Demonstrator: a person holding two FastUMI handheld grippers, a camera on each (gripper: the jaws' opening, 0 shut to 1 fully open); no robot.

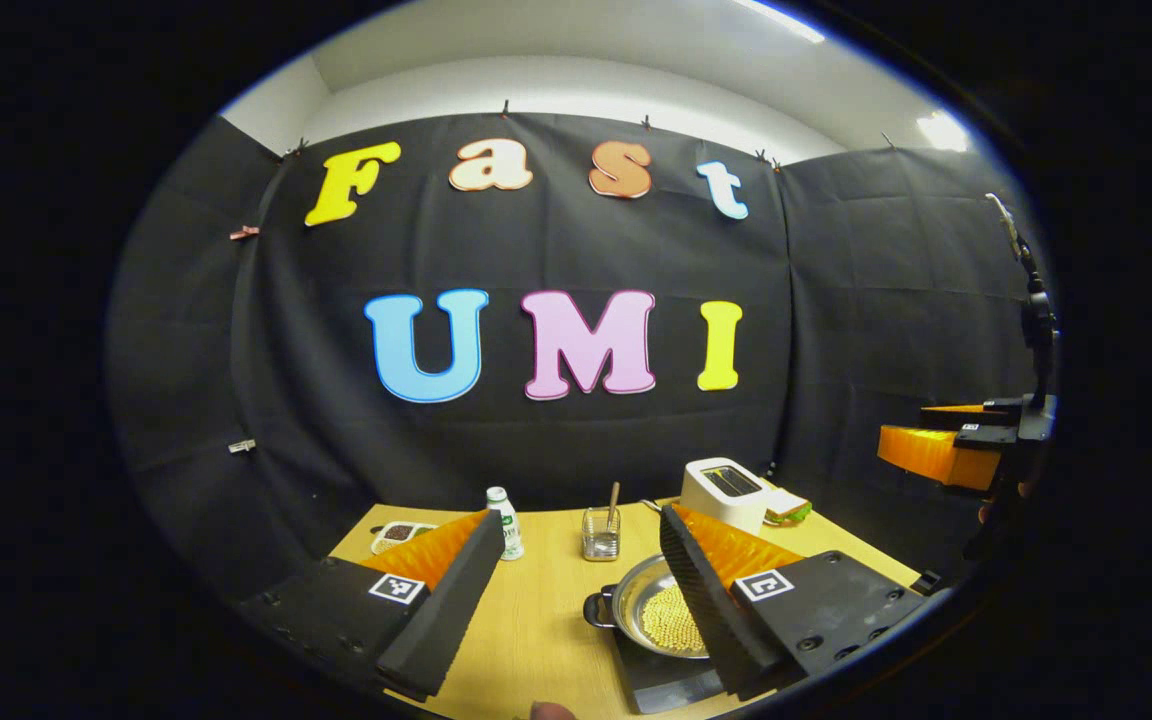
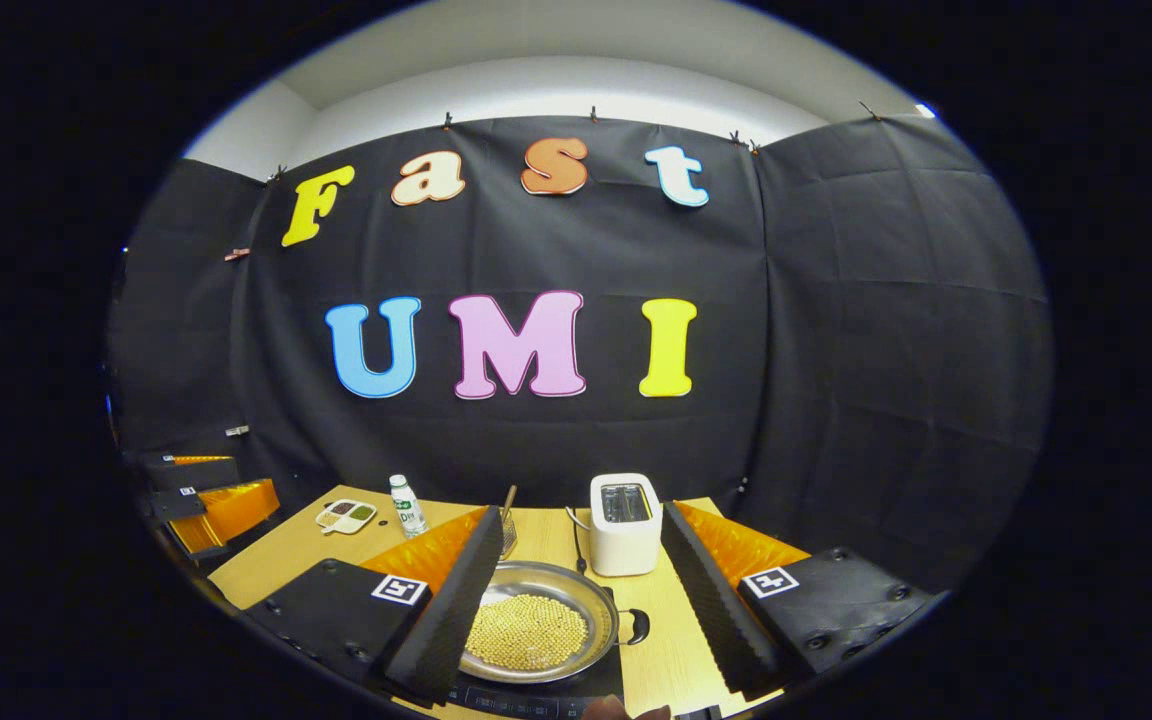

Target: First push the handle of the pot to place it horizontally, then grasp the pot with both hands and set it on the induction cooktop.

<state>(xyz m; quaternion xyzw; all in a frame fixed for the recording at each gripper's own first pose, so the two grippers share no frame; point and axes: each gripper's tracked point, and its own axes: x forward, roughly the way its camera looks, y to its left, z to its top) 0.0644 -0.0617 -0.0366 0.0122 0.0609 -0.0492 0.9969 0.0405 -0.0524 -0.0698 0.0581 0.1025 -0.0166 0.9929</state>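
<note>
A steel pot (image 1: 648, 612) holding yellow beans sits on the black induction cooktop (image 1: 664, 684) on the wooden table. One black side handle (image 1: 597, 608) shows in the left gripper view, the other handle (image 2: 637, 626) in the right gripper view. My left gripper (image 1: 579, 520) is open above the table, to the left of the pot, touching nothing. My right gripper (image 2: 582, 515) is open too, hanging over the pot (image 2: 534, 630) and cooktop (image 2: 526, 697). Each gripper also appears from the other's camera: the right gripper (image 1: 941, 452) and the left gripper (image 2: 208, 498), both held up off the table.
A white toaster (image 2: 624, 522) stands behind the pot. A small bottle (image 1: 505, 522), a wire utensil holder (image 1: 601, 533) and a sectioned dish (image 2: 345, 515) line the back of the table (image 1: 536, 620). A sandwich on a plate (image 1: 788, 507) lies by the toaster.
</note>
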